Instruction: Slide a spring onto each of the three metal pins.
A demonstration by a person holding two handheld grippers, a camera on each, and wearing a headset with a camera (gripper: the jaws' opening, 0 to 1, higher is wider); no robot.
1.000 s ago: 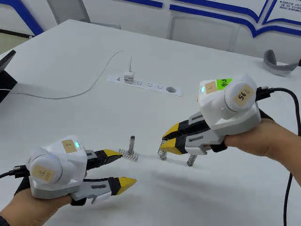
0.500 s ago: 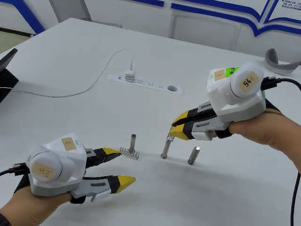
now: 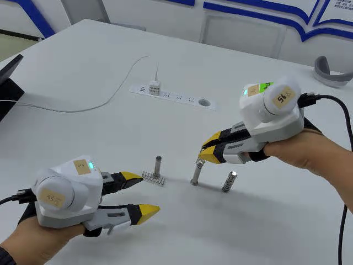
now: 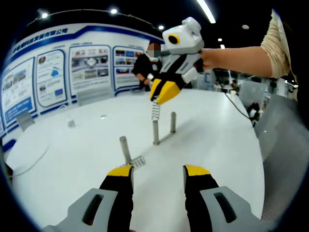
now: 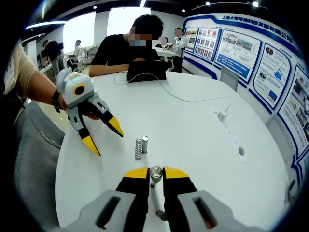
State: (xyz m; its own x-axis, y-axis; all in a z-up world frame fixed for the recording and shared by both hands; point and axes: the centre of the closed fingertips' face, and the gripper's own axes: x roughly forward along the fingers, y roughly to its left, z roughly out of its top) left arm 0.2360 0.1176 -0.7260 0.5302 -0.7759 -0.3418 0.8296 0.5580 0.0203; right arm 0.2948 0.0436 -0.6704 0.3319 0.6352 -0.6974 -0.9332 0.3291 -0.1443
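Note:
Three metal pins stand upright on the white table (image 3: 83, 127). The left pin (image 3: 158, 165) is bare, and a loose spring (image 3: 153, 178) lies at its foot. My right gripper (image 3: 203, 156) is shut on a spring (image 3: 199, 161), held at the top end of the middle pin (image 3: 195, 175); the same spring (image 5: 155, 174) sits between the jaws in the right gripper view. A spring is around the right pin (image 3: 228, 181). My left gripper (image 3: 140, 193) hovers open just left of the loose spring (image 4: 137, 162), nothing between its jaws.
A white power strip (image 3: 176, 98) with a plugged adapter (image 3: 154, 86) and a thin cable lies farther back. A dark screen edge (image 3: 8, 83) is at the left, a grey band (image 3: 331, 72) at the far right. A person (image 5: 133, 46) sits at the table's far side.
My right gripper has risen from near the foot of the middle pin to its top, with the spring between its jaws. The left gripper has stayed put.

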